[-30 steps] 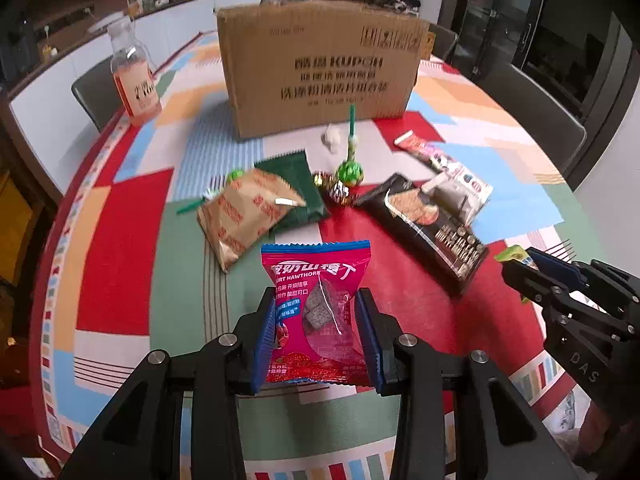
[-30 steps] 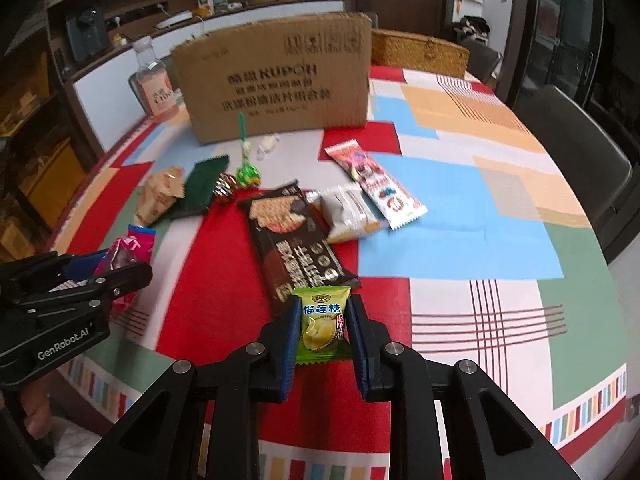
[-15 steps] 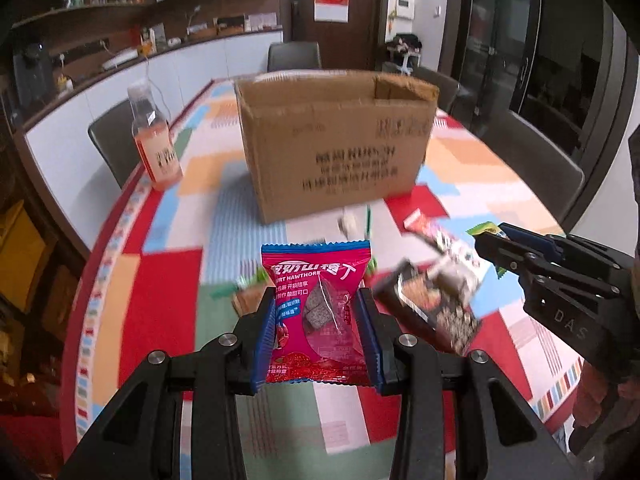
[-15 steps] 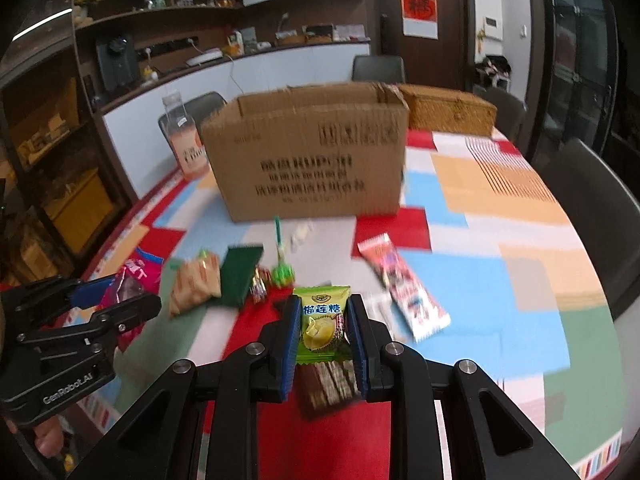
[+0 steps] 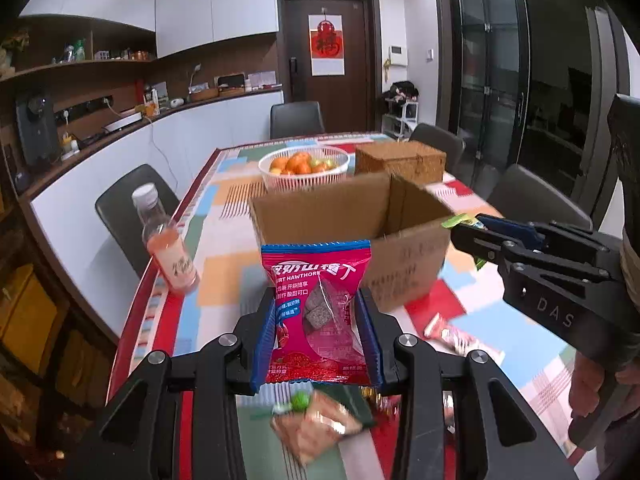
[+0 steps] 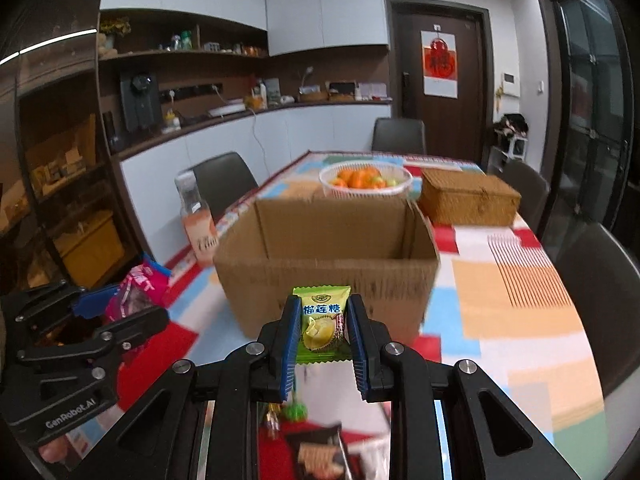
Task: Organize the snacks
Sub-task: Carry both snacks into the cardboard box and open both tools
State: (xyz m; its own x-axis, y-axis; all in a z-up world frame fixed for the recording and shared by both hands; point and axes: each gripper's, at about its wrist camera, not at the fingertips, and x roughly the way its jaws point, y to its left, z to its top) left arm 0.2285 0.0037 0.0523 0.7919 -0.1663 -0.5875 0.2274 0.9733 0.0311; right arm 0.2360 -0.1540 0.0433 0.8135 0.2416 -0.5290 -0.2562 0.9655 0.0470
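We look along a dining table (image 6: 516,312) covered with a cloth of coloured blocks, in a room with white cabinets, dark shelves and a dark door at the far end. An open cardboard box (image 6: 332,276) stands in the middle of the table; beyond it we see a white basket of fruit (image 6: 366,180) and, to its right, a woven box (image 6: 468,200). A bottle of pink drink (image 5: 170,256) stands near the table's left edge. The left gripper (image 5: 318,320) is clamped on a pink hawthorn packet (image 5: 320,308), held upright between its blue pads in front of the box's near wall. The right gripper (image 6: 323,326) is clamped on a small green durian candy (image 6: 322,324), also upright and held before the box's near wall. In the left wrist view the right gripper enters from the right, its tip with the green wrapper at the box's right corner. More snack packets (image 5: 320,420) lie blurred on the cloth below the left gripper, and a red-and-white bar (image 5: 456,332) lies to the right of the box.
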